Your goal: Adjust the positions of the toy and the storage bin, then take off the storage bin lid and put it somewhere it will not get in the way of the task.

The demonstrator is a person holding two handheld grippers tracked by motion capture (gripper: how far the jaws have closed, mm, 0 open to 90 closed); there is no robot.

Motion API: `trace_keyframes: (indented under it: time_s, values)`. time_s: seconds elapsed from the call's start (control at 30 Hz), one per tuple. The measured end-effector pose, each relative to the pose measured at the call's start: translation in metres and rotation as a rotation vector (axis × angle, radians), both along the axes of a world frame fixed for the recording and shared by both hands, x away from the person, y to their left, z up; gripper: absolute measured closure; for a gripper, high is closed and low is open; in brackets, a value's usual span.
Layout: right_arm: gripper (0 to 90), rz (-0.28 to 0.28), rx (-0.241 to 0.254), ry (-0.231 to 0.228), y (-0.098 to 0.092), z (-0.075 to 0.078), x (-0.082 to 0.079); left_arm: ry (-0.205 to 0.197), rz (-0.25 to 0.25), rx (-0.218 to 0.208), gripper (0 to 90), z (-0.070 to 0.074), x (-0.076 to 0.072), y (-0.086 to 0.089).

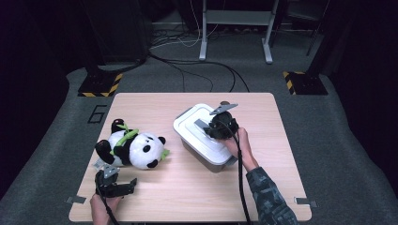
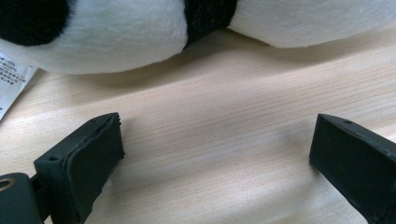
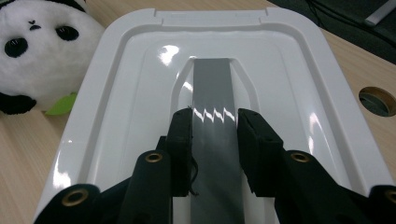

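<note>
The right hand-held gripper (image 3: pixel 215 128) clamps the grey strip handle (image 3: pixel 212 88) of the white plastic box lid (image 3: pixel 121 93). The left hand-held gripper (image 2: pixel 215 154) stands open, empty, near the black-and-white plush panda (image 2: pixel 140 32).

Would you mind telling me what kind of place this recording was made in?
Probably a lab or studio set up for recording. A lone wooden table stands on grey carpet, with hazard-striped stand bases, loose cables and metal frame legs behind it.
</note>
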State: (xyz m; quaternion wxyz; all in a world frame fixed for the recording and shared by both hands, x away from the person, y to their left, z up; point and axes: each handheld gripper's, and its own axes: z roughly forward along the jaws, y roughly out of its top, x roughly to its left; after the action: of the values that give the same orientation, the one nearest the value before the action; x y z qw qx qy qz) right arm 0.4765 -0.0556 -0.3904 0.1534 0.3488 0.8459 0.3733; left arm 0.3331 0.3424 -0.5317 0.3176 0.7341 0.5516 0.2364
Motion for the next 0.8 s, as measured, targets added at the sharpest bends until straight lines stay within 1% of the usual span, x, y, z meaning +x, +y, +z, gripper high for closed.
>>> trace_keyframes:
  time_s: [0.03, 0.1, 0.23, 0.27, 0.37, 0.43, 0.5, 0.53, 0.57, 0.6, 0.63, 0.8]
  values:
    - [66.8, -0.010, 0.007, 0.001, 0.002, 0.000, 0.000, 0.000, 0.000, 0.000, 2.6, 0.000, 0.000, 0.000]
    - [66.8, -0.001, -0.004, -0.004, 0.002, 0.000, 0.000, 0.000, 0.000, 0.000, 2.6, 0.000, 0.000, 0.000]
    - [66.8, -0.012, 0.001, -0.005, 0.003, 0.000, -0.001, 0.000, 0.000, 0.000, 2.6, 0.000, 0.000, 0.000]
    - [66.8, -0.010, -0.009, -0.017, 0.003, 0.001, -0.001, 0.000, 0.000, 0.000, 2.6, 0.000, 0.000, 0.000]
    - [66.8, -0.013, -0.011, -0.016, 0.004, 0.002, -0.003, 0.000, 0.000, 0.000, 2.6, 0.000, 0.000, 0.000]
    - [66.8, -0.019, 0.002, -0.024, 0.001, 0.005, -0.005, 0.000, 0.000, 0.000, 2.6, 0.000, 0.000, 0.000]
    - [66.8, -0.017, 0.003, -0.031, 0.000, 0.007, -0.006, 0.000, 0.000, 0.000, 2.6, 0.000, 0.000, 0.000]
    - [66.8, -0.017, 0.008, -0.046, -0.002, 0.011, -0.007, 0.000, 0.000, -0.001, 2.6, 0.000, 0.000, 0.000]
    - [66.8, -0.017, 0.008, -0.046, -0.002, 0.011, -0.007, 0.000, 0.000, 0.000, 2.6, 0.000, 0.000, 0.000]
    - [66.8, -0.022, 0.013, -0.050, -0.004, 0.016, -0.009, 0.000, 0.000, 0.000, 2.6, 0.000, 0.000, 0.000]
    - [66.8, -0.022, 0.013, -0.050, -0.004, 0.016, -0.009, 0.000, 0.000, 0.000, 2.6, 0.000, 0.000, 0.000]
    - [66.8, -0.032, 0.024, -0.078, -0.013, 0.030, -0.014, 0.000, 0.000, 0.000, 2.6, 0.000, 0.000, 0.000]
